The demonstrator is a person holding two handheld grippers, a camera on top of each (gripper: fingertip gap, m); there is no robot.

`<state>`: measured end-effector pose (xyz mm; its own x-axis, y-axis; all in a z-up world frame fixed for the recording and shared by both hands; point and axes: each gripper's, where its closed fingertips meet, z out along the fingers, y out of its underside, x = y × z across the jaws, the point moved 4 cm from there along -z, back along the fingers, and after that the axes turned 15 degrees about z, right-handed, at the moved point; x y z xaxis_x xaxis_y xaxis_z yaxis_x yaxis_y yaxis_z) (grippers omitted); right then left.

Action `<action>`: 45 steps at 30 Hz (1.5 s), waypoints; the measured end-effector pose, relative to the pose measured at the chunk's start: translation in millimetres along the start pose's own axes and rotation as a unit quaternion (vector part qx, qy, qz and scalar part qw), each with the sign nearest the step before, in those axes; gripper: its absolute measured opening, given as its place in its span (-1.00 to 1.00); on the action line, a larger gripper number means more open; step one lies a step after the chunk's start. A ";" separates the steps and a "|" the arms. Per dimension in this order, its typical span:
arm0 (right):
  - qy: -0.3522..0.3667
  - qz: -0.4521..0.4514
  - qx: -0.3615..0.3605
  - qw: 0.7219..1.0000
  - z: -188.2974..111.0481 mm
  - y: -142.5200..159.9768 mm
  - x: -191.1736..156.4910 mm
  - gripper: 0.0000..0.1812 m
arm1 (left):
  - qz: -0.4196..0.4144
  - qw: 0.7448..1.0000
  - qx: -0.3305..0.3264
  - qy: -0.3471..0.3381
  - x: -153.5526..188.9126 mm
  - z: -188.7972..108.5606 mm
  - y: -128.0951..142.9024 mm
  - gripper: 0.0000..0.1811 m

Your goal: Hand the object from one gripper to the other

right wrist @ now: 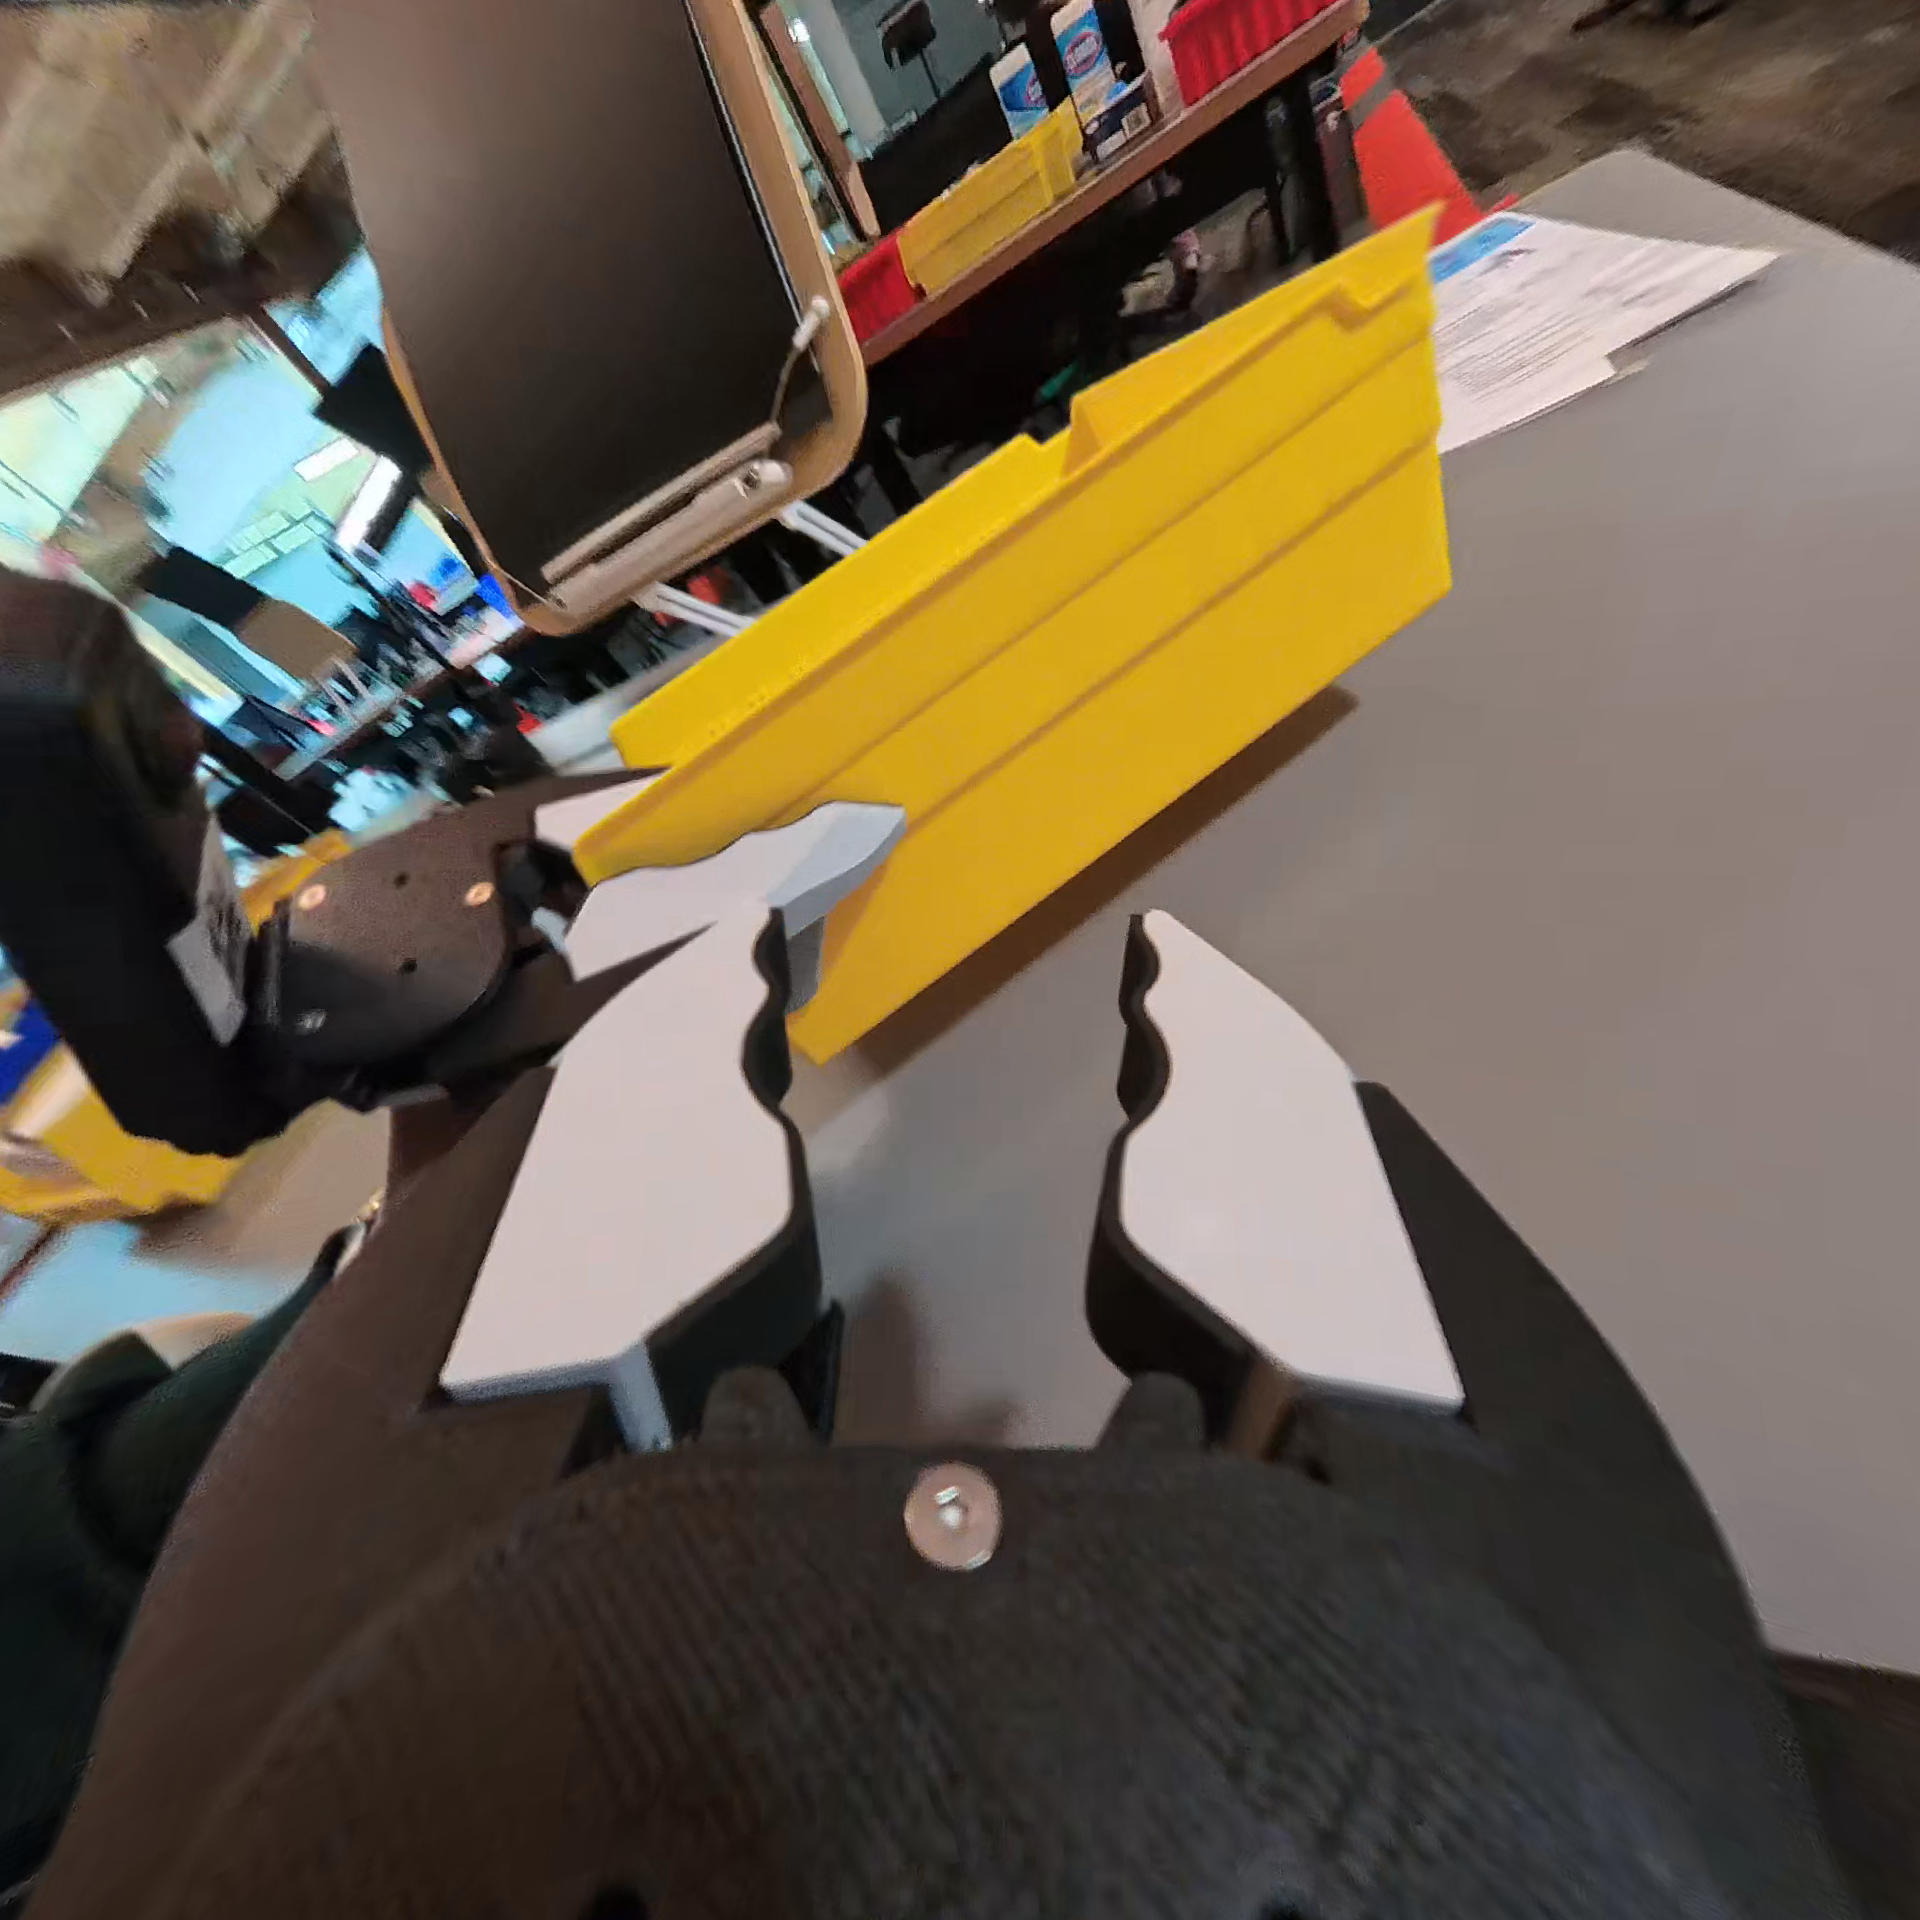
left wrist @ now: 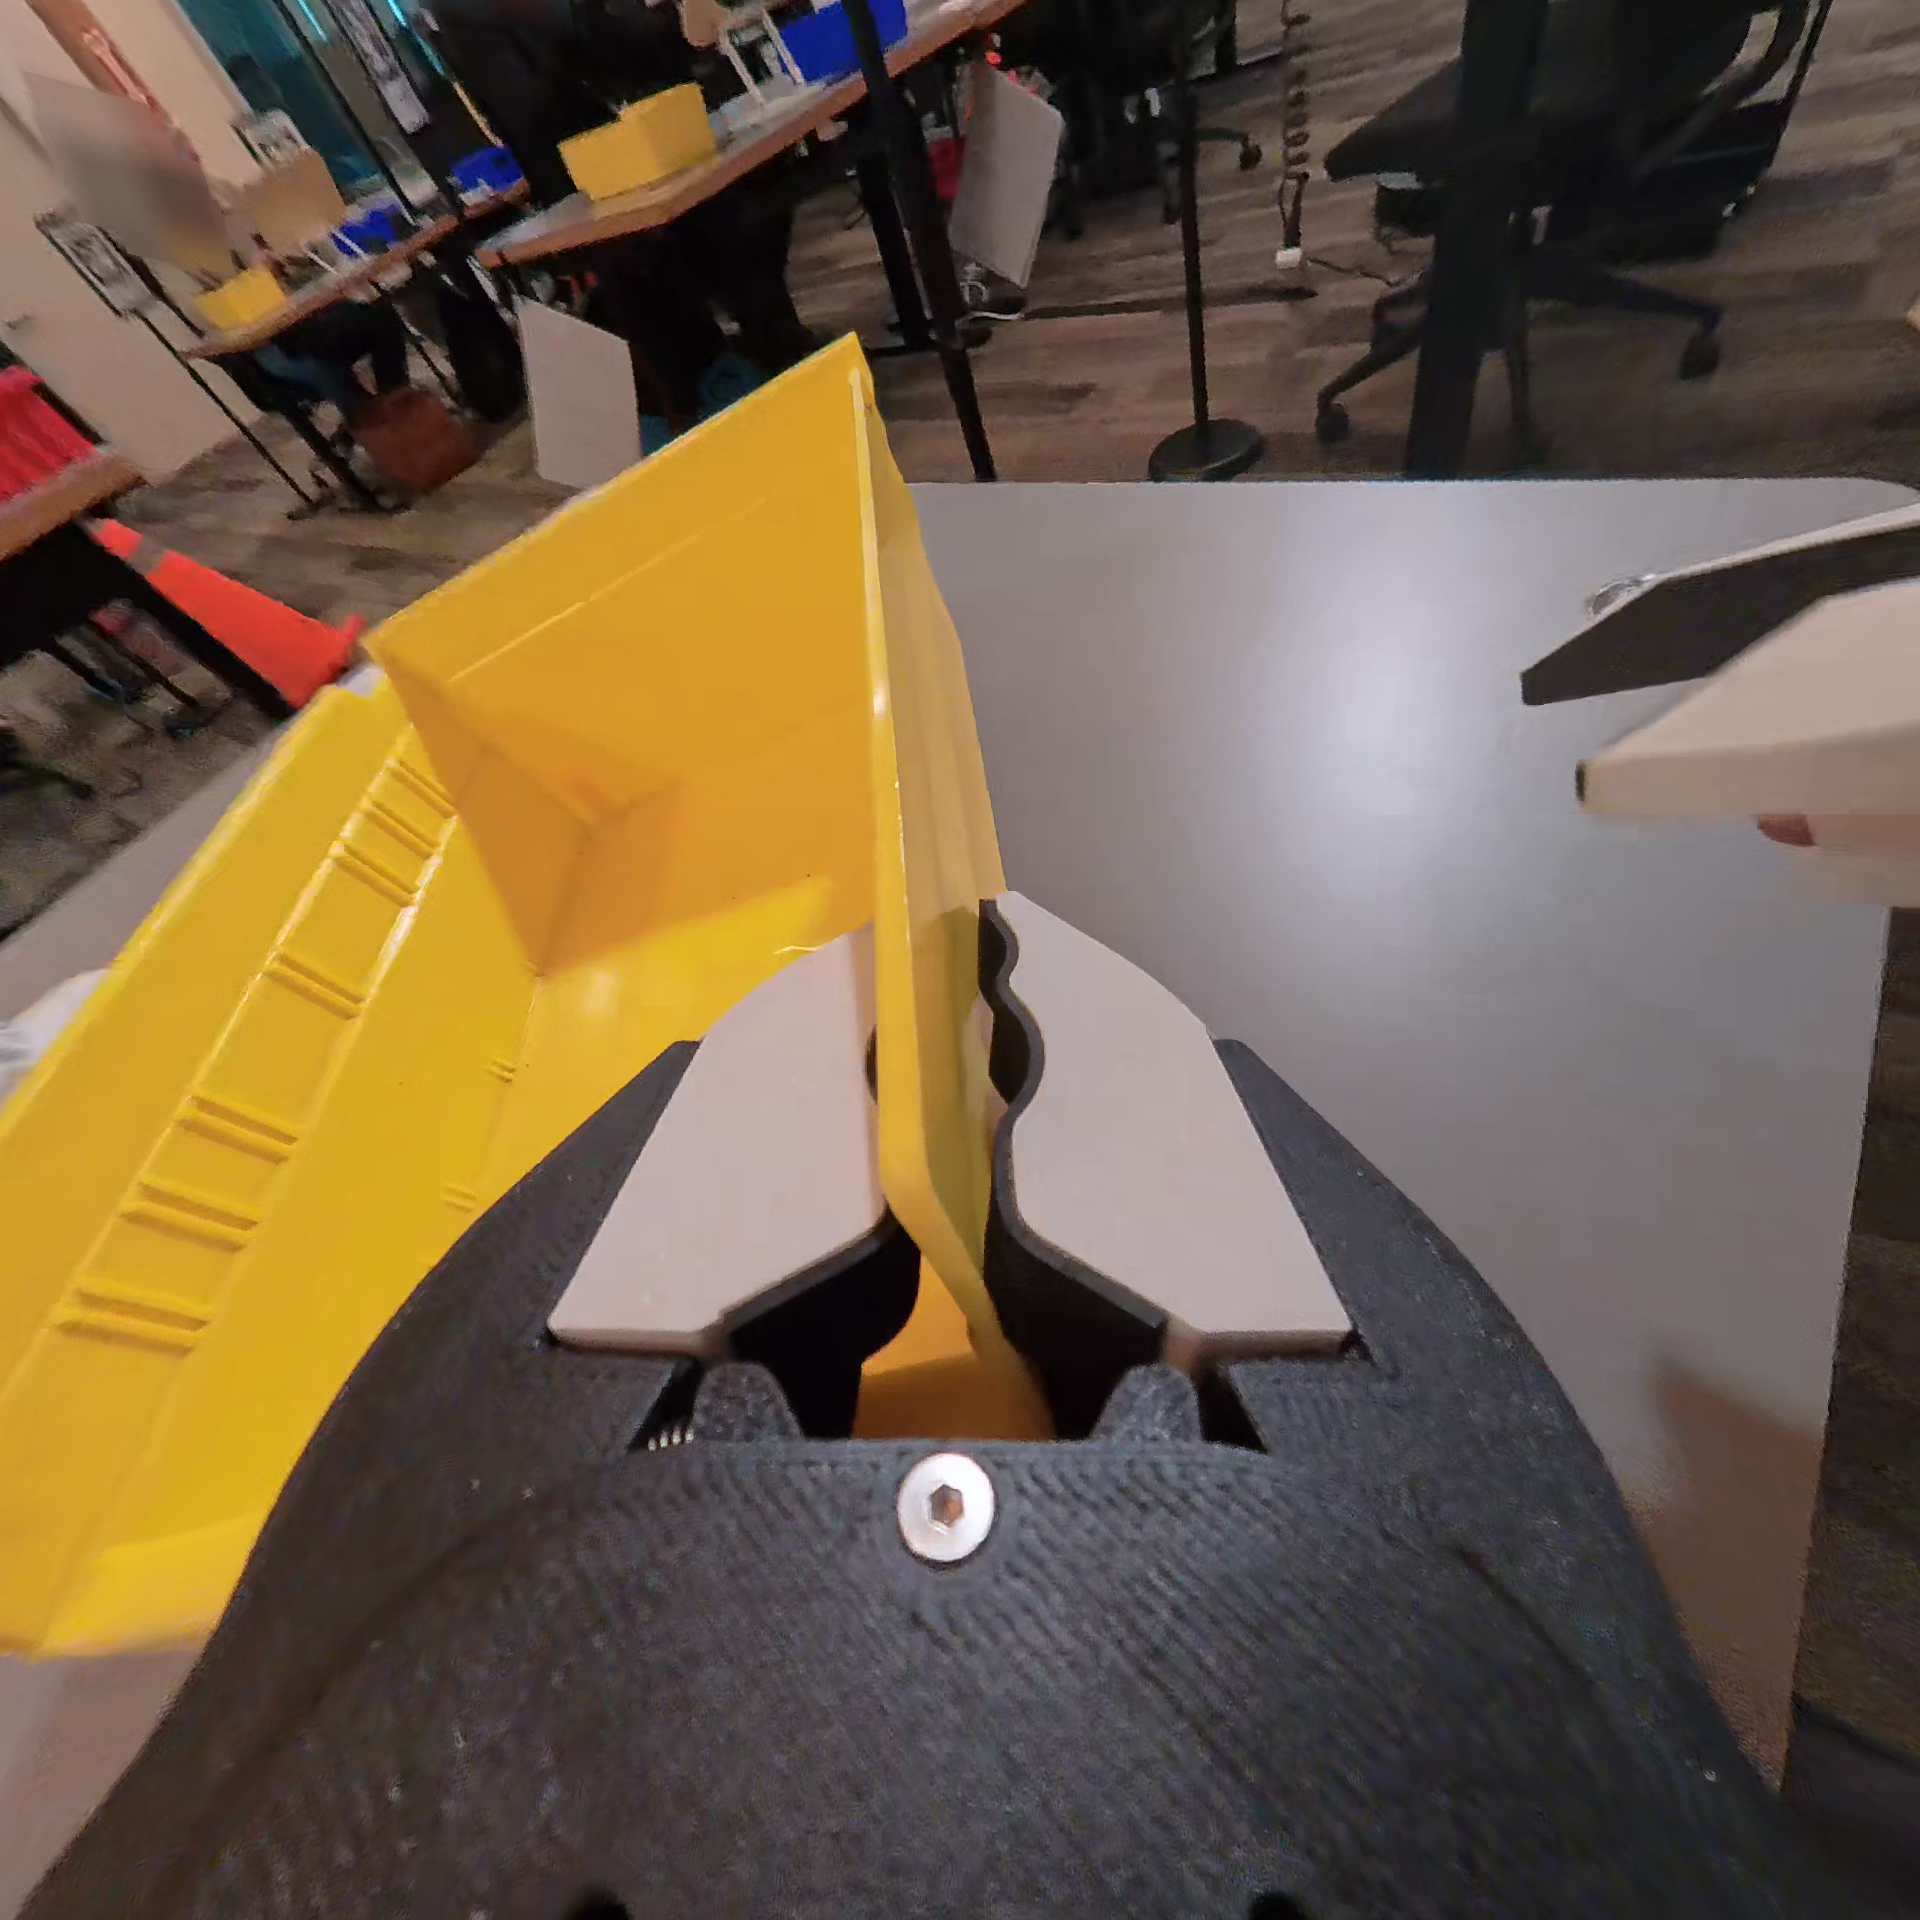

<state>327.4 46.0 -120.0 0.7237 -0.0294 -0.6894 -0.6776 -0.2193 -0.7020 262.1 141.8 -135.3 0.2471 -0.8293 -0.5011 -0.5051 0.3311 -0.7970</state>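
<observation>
Left wrist view showed a grey bench point(left wrist: 1455, 883), bare toward its far right corner, with much free surface there. A big yellow bin point(left wrist: 644, 748) was lifted and tilted above the bench's left part; in the right wrist view its lower corner point(right wrist: 1091, 707) seemed near or touching the surface, I cannot tell which. The left gripper point(left wrist: 928, 925) was closed tightly on the bin's side wall, one finger inside and one outside. The right gripper point(right wrist: 951, 940) stood wide apart and held nothing, near the bin's gripped end, with bare bench between its fingers. Printed papers point(right wrist: 1558, 301) lay at the bench's far edge behind the bin; their writing was too small to read.
</observation>
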 end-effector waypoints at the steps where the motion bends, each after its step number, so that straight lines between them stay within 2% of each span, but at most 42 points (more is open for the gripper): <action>1: 0.013 -0.021 0.002 1.000 -2.3 -1.1 1.2 -0.33 | -0.008 1.000 0.007 0.004 3.9 7.7 -2.9 -0.92; 6: 0.041 -0.109 0.029 0.993 -5.4 -5.2 -5.2 -0.33 | -0.014 0.999 0.024 0.040 22.2 39.4 -19.5 -0.94; 9: 0.073 -0.184 0.042 0.979 -5.3 -6.2 -3.9 -0.47 | -0.053 0.994 0.048 0.088 29.3 41.3 -24.0 -0.93; 12: 0.108 -0.250 0.065 0.960 -6.4 -6.8 -4.3 -0.48 | -0.099 0.981 0.095 0.138 27.9 22.0 -30.8 -0.97; 13: 0.108 -0.255 0.061 0.959 -3.9 -3.8 -6.6 -0.45 | -0.108 0.978 0.087 0.155 29.1 16.8 -27.9 -0.96; 15: 0.106 -0.258 0.051 0.959 3.6 4.6 -11.8 -0.36 | -0.133 0.968 0.113 0.182 27.4 -2.7 -27.1 -0.85; 19: 0.125 -0.266 0.009 0.956 20.2 31.4 -18.1 -0.14 | -0.140 0.966 0.144 0.163 -4.1 -62.8 -11.7 -0.62; 21: 0.131 -0.265 -0.030 0.955 31.4 49.2 -23.8 -0.01 | -0.141 0.968 0.143 0.148 -22.2 -97.7 7.3 -0.59; 22: 0.121 -0.262 -0.053 0.956 36.9 60.0 -30.4 -0.03 | -0.140 0.972 0.132 0.135 -30.1 -113.5 22.3 -0.57; 24: 0.134 -0.284 -0.063 0.947 47.1 72.1 -40.9 0.13 | -0.133 0.982 0.080 0.104 -42.0 -142.3 62.8 -0.52; 27: 0.186 -0.294 -0.041 0.937 65.8 71.1 -41.9 0.47 | -0.151 0.987 0.027 0.054 -52.7 -183.5 120.8 -0.52; 29: 0.216 -0.288 -0.018 0.933 77.4 58.5 -32.4 0.49 | -0.183 0.983 0.032 0.009 -57.0 -208.3 147.8 -0.59; 31: 0.246 -0.280 -0.004 0.928 83.4 43.8 -13.3 0.39 | -0.216 0.972 0.086 -0.043 -71.6 -231.9 147.8 -0.74; 33: 0.233 -0.249 -0.019 0.940 85.0 36.4 2.7 0.25 | -0.214 0.968 0.125 -0.050 -85.9 -245.4 134.6 -0.75; 35: 0.211 -0.189 -0.032 0.959 79.8 30.7 16.2 0.00 | -0.192 0.971 0.127 -0.057 -90.4 -251.0 134.7 -0.74; 37: 0.208 -0.163 -0.032 0.964 66.7 19.8 31.2 -0.31 | -0.187 0.974 0.117 -0.059 -88.3 -249.3 145.7 -0.75; 42: 0.312 -0.174 0.024 0.934 23.4 -28.4 88.8 -0.89 | -0.200 0.974 0.101 -0.029 -88.2 -240.0 154.0 -0.75; 45: 0.326 -0.156 0.061 0.930 5.6 -55.6 122.9 -0.98 | -0.203 0.973 0.104 -0.032 -91.9 -240.2 155.7 -0.75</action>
<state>453.4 60.0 -166.7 0.7857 -0.5776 -0.2216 -0.4023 -0.2048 -0.8923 -37.9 161.4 -132.3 0.4456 -0.8835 -0.1446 -0.1782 0.0708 -0.9814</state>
